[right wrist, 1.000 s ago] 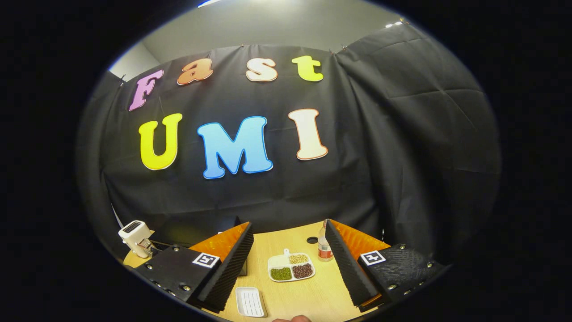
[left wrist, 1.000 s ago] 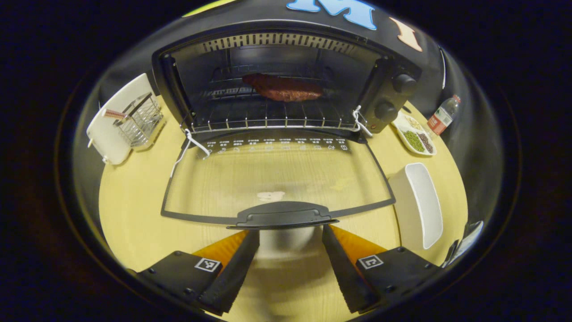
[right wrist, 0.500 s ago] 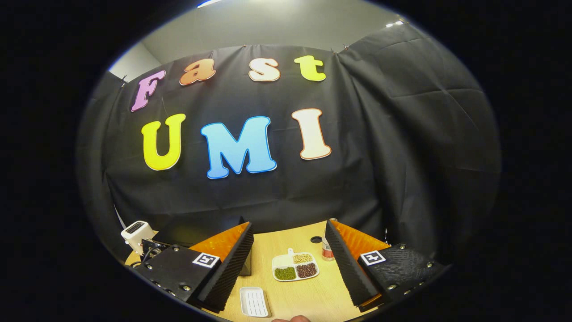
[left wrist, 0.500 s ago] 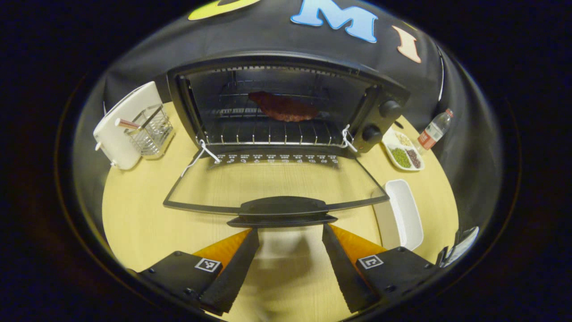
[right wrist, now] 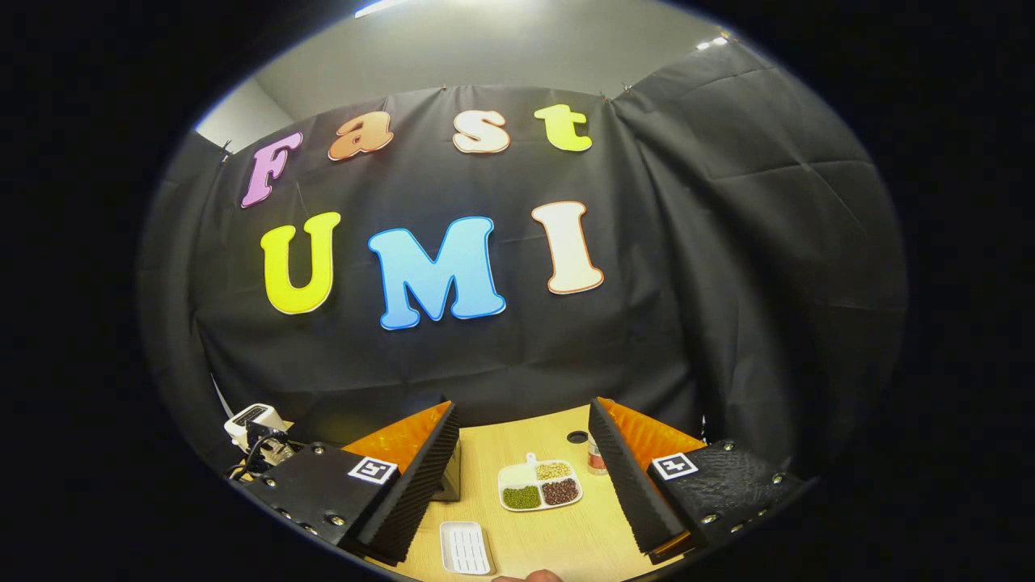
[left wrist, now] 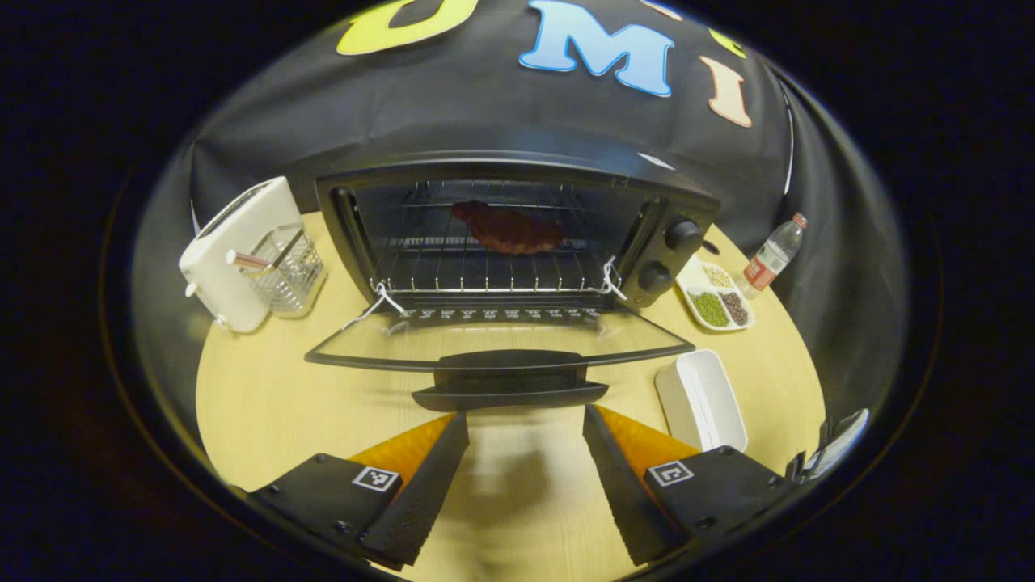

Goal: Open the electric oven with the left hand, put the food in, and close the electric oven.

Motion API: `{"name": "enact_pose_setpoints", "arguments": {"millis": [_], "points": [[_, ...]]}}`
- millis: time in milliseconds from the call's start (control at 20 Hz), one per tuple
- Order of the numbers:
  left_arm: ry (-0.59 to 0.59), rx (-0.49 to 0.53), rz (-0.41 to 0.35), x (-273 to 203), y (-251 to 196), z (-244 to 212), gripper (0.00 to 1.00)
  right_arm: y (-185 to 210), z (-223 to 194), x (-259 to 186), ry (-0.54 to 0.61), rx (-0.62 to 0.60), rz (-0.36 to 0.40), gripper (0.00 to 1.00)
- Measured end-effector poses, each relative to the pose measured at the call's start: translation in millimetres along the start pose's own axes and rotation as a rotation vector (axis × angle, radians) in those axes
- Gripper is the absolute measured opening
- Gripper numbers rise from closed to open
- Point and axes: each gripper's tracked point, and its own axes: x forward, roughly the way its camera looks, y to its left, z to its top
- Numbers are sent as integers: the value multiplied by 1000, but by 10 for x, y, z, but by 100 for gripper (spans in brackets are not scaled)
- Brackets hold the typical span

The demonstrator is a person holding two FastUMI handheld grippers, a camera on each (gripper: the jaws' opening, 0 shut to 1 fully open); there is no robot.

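Two fingers of the left gripper point(left wrist: 524, 485) stand apart, just short of the oven door's handle point(left wrist: 509, 388); meat point(left wrist: 508, 229) sits on the rack inside. Hook under the handle centrally and lift evenly.

I drew my left gripper point(left wrist: 524, 485) back from the black electric oven point(left wrist: 517, 230), so it shrank toward 12 o'clock in the left gripper view. Its glass drop-down door point(left wrist: 497, 343) flattened to a thin sliver, and the black door handle point(left wrist: 509, 380) sat farther from my fingertips. I tipped my right gripper point(right wrist: 524, 489) slightly, sliding the white three-compartment dish point(right wrist: 540, 493) toward 6 o'clock.
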Motion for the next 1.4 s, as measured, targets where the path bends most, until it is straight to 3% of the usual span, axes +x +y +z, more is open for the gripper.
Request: {"name": "enact_pose_setpoints", "arguments": {"millis": [150,350,450,500,600,650,800,1000,1200,1400], "points": [[-28,19,6,-38,-12,157,100,21,-30,-23,8,10,5,99],[-74,63,21,-98,-7,398,92,27,-72,-54,16,14,11,98],[-105,63,28,-126,0,561,92,19,-72,-76,16,16,12,99],[-122,66,32,-147,6,650,96,5,-72,-86,14,16,12,98],[-158,92,51,-220,43,798,92,-19,-75,-94,14,16,8,99],[-176,108,59,-252,52,863,96,-33,-72,-102,14,16,8,98],[-227,108,58,-409,5,1002,96,-50,-75,-111,17,15,9,98],[-305,81,45,-793,-122,1231,92,-25,-65,-98,23,11,34,98],[-464,38,42,-1273,-233,1572,100,71,79,-46,-9,-17,81,98],[-628,-4,59,-1935,-353,1992,91,174,282,15,-38,-30,125,99]]}}
